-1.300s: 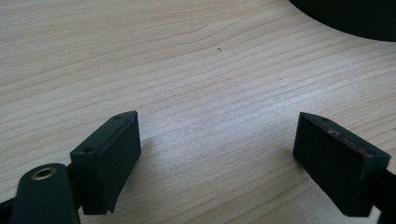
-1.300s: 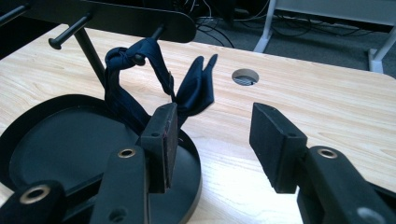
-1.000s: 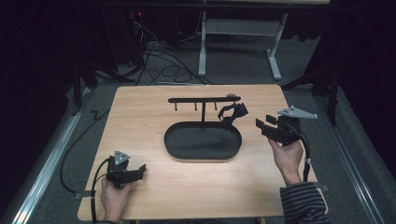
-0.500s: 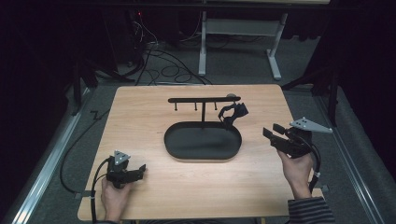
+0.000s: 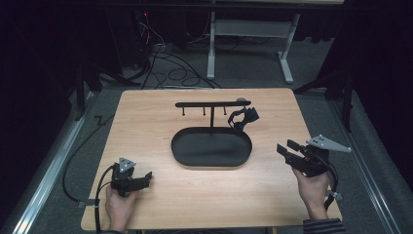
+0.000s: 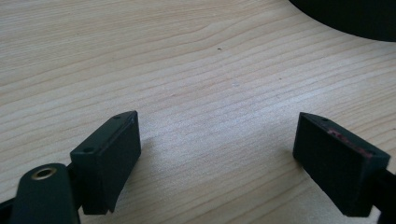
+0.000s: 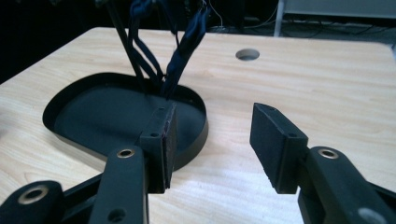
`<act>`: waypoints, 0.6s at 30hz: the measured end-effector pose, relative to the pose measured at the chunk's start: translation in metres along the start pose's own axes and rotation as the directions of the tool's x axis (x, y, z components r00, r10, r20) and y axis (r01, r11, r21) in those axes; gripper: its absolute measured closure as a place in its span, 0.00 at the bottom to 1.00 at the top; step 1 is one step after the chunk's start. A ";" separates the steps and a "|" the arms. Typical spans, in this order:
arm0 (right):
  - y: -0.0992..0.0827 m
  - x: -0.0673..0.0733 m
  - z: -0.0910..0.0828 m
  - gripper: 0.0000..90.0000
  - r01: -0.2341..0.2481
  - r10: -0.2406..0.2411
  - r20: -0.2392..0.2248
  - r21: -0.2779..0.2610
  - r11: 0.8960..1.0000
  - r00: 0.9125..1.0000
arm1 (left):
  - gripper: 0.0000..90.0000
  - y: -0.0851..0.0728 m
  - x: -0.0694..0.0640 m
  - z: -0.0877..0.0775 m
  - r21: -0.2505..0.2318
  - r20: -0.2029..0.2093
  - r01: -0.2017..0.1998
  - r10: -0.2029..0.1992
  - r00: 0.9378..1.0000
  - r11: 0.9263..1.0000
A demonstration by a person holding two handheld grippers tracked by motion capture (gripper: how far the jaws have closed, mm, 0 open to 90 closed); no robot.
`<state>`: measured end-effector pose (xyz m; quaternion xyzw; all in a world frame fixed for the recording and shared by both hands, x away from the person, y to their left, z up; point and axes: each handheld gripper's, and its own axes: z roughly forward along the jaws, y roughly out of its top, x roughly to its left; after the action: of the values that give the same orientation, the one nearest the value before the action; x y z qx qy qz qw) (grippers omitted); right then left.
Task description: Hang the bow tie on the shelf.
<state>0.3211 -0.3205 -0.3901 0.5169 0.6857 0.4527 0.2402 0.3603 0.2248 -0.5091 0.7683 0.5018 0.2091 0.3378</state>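
From my remote seat, I hold the right tool (image 5: 288,148) near the right edge of the worktop (image 5: 160,100), its jaws spread wide and holding nothing, aimed toward the black stand (image 5: 213,104) at the worktop's middle. A dark strap-like item (image 5: 243,117), too dim for me to name with certainty, hangs from the right end of the stand's crossbar, its lower end dropping toward the oval tray (image 5: 211,147) that forms the base; the right gripper view shows its dark loops (image 7: 184,42) dangling just above the tray's far rim. My left tool (image 5: 144,178) rests near the front left corner of the worktop, jaws also wide apart over bare wood (image 6: 210,70) and gripping nothing. I judge the hanging largely done: the item is on its peg, both tools stand well apart from it, and the remaining pegs appear bare, with no further item lying on the worktop to hang.
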 end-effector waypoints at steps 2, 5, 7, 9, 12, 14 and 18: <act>-0.005 0.000 0.002 0.59 -0.005 0.005 -0.004 0.004 1.000 1.000 | 0.17 0.000 0.000 0.000 0.000 0.000 0.000 0.000 1.000 1.000; -0.011 0.001 0.003 0.59 -0.016 0.016 -0.010 0.005 1.000 1.000 | 0.17 0.000 0.000 0.000 0.000 0.000 0.000 0.000 1.000 1.000; -0.013 0.002 0.003 0.59 -0.021 0.021 -0.012 0.007 1.000 1.000 | 0.17 0.000 0.000 0.000 0.000 0.000 0.001 -0.001 1.000 1.000; -0.016 0.002 0.004 0.59 -0.021 0.022 -0.017 0.009 1.000 1.000 | 0.17 0.000 0.000 0.000 -0.001 0.000 0.001 -0.001 1.000 1.000; -0.020 0.004 0.005 0.59 -0.026 0.026 -0.022 0.012 1.000 0.999 | 0.17 0.000 0.000 0.000 -0.001 0.000 0.001 -0.001 1.000 1.000; -0.022 0.004 0.006 0.59 -0.029 0.029 -0.024 0.016 0.999 0.999 | 0.17 0.000 0.000 0.000 0.000 0.000 0.001 -0.001 1.000 1.000; -0.027 0.005 0.007 0.59 -0.027 0.028 -0.027 0.021 0.999 0.999 | 0.17 0.000 0.000 0.000 -0.001 0.000 0.001 -0.001 1.000 1.000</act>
<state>0.3118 -0.3145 -0.4161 0.5225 0.6864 0.4560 0.2190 0.3603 0.2248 -0.5091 0.7678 0.5023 0.2090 0.3384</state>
